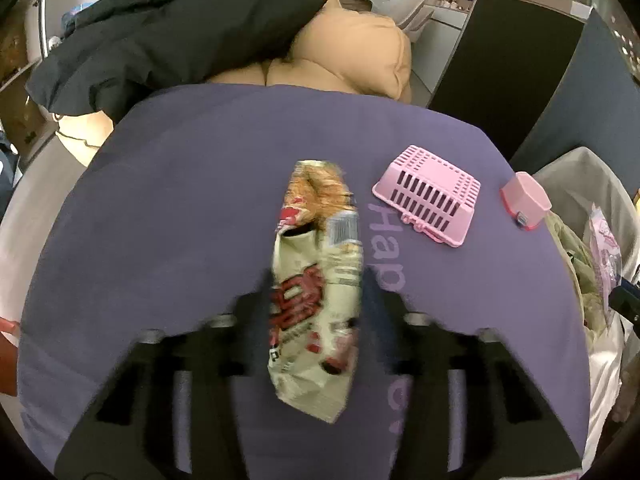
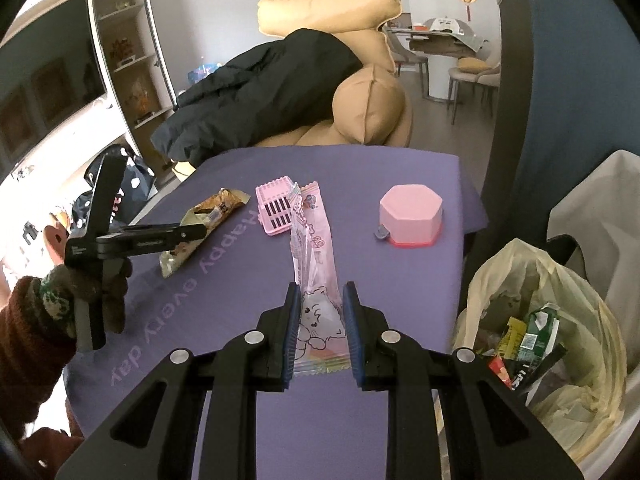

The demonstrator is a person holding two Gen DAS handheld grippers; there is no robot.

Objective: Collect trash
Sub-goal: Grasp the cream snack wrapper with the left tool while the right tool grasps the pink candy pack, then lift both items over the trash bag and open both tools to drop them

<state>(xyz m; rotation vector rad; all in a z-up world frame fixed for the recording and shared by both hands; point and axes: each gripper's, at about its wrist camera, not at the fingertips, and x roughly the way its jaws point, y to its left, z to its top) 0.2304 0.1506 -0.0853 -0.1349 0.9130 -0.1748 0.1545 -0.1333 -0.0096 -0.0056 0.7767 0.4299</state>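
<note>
The left gripper (image 1: 316, 292) stood open around a cream snack wrapper (image 1: 316, 280) lying between its jaws on the purple mat (image 1: 160, 200). The right gripper (image 2: 320, 304) gripped a pink candy wrapper (image 2: 316, 280) between its pads, beside the trash bag (image 2: 560, 300) to its right.

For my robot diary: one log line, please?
right tool: holding pink wrapper | left tool: around snack bag | trash bag: open
</note>
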